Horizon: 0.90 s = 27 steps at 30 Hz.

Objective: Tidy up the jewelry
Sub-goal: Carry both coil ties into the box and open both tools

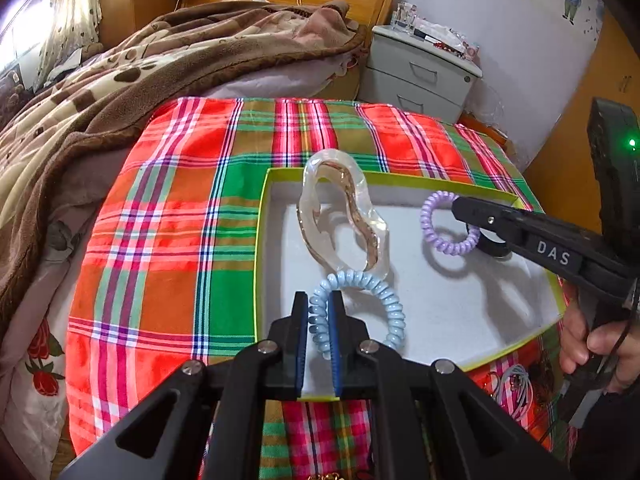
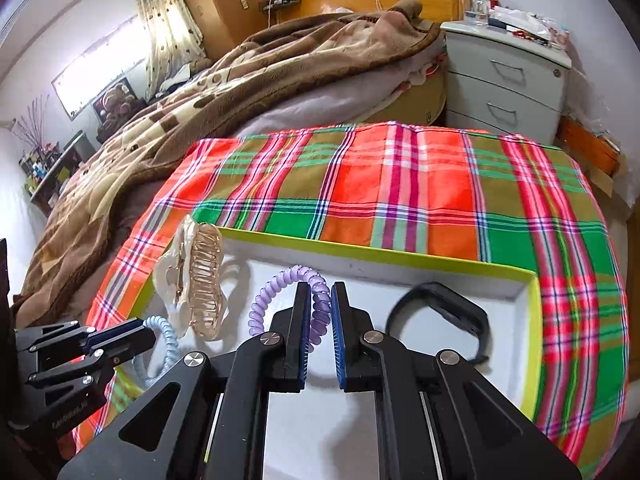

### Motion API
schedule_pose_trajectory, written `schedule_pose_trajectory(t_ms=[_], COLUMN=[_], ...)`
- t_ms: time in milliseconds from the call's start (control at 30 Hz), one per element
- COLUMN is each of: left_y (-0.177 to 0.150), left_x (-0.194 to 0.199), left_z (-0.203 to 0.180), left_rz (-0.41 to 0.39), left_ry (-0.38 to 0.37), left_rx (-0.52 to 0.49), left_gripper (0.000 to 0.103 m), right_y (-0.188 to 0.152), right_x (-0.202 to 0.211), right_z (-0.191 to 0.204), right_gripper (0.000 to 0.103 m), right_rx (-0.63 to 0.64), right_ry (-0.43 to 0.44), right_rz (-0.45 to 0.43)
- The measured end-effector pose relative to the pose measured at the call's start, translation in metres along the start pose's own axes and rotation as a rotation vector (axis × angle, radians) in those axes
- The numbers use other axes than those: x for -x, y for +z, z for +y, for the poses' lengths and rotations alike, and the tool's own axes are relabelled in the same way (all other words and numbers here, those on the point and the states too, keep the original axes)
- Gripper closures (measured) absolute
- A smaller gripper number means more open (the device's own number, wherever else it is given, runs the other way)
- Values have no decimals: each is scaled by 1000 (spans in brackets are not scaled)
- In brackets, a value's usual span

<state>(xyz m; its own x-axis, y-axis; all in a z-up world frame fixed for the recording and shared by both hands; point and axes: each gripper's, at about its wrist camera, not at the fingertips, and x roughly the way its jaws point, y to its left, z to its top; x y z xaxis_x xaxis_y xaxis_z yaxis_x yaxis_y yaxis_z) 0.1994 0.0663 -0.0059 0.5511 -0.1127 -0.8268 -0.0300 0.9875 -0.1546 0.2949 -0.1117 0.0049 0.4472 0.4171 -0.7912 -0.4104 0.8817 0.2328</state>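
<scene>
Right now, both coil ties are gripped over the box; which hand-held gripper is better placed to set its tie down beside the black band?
The right hand-held gripper. Its purple coil tie hangs just next to the black band over bare box floor, while the left hand-held gripper with the blue coil tie sits behind the clear hair claw.

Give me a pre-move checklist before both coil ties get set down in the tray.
1. Left gripper clamped on the blue coil tie: ok.
2. Right gripper clamped on the purple coil tie: ok.
3. Both ties over the white tray: ok.
4. Clear hair claw already in the tray: ok.
5. Black band clear of the purple tie: ok.
6. Ties touching the tray floor: cannot tell.
</scene>
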Motion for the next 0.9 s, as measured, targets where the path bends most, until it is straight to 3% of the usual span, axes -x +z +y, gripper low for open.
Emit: schedule_pose_trajectory(t_ms=[900], left_y=[-3], left_x=[-15], left_z=[-2], left_rz=[31], left_ry=[26], left_rx=[-8], left_gripper=[91], right_y=[10], right_x=[-37], right_z=[1], right_gripper=[92], right_rx=[33], right_ry=[-65], right_rz=[67])
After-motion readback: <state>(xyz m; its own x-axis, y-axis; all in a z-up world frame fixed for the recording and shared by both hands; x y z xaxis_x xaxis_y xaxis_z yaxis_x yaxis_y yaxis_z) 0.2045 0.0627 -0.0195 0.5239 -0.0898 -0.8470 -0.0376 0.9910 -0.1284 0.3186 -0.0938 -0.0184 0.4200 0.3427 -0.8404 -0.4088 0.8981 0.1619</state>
